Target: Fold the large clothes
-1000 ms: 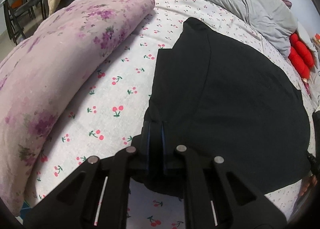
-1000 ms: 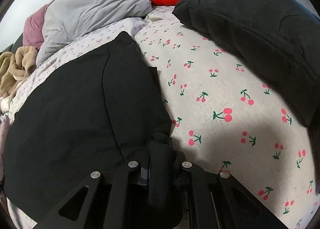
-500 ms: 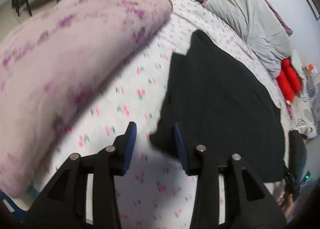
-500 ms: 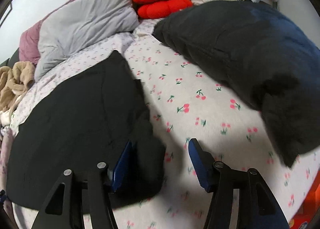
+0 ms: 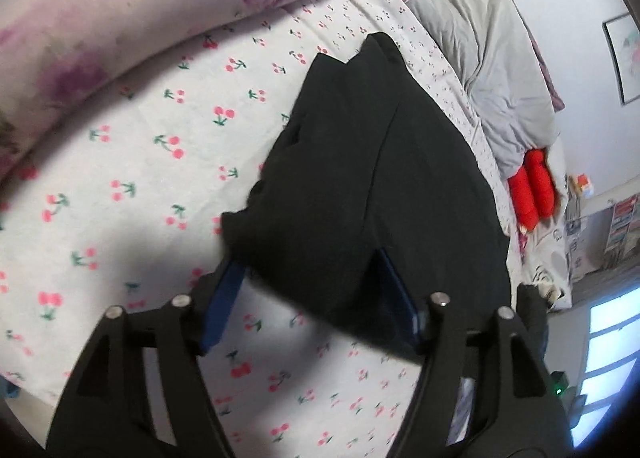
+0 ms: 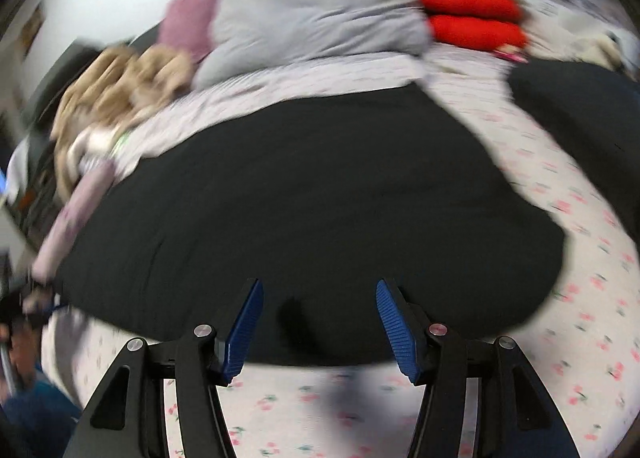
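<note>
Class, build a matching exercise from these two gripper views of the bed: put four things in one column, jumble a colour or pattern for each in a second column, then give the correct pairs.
Column 1
1. folded garment
2. bedsheet
3. cushions
4. rolled quilt

Column 2
A. red
B. pink with purple flowers
C. black
D. white with a cherry print

Pairs: 1-C, 2-D, 3-A, 4-B
</note>
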